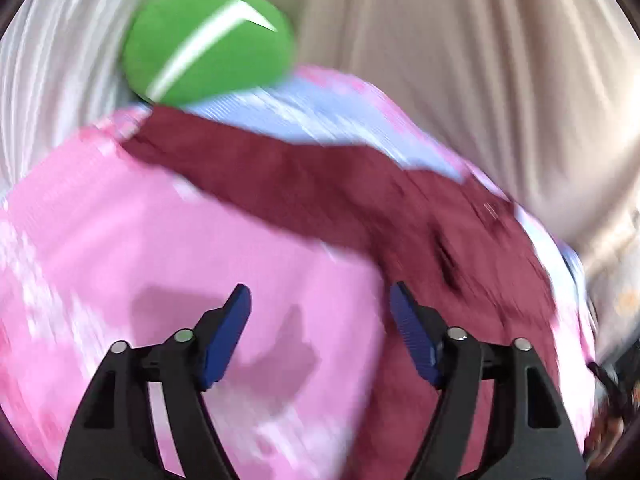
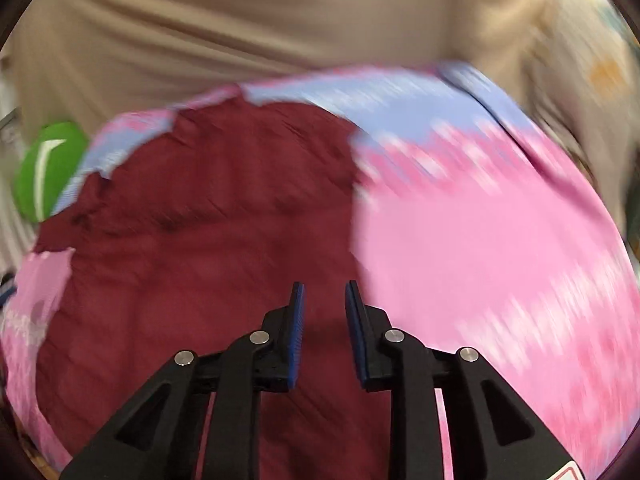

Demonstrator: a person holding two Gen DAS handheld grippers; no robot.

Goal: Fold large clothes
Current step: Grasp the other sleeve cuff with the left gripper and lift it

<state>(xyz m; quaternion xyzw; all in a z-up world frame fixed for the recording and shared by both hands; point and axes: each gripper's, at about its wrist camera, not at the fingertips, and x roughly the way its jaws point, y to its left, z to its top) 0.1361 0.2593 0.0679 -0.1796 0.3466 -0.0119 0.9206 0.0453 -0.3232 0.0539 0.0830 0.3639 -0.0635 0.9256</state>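
Left tongs (image 1: 320, 300): spread wide, empty, above the pink sheet (image 1: 120, 240), just beside the maroon garment (image 1: 320, 184).
Right tongs (image 2: 323, 292): parted narrowly, gripping nothing, over the garment (image 2: 200, 220).
Maroon garment: spread rumpled on the pink-and-blue bed cover.
Green cushion (image 1: 208, 44): beyond the garment's far end.
Beige curtain (image 2: 240, 20): farthest back.
Risk, judged: frames are motion-blurred; a hasty pinch may catch the sheet with the garment, or miss an edge, skewing the fold.
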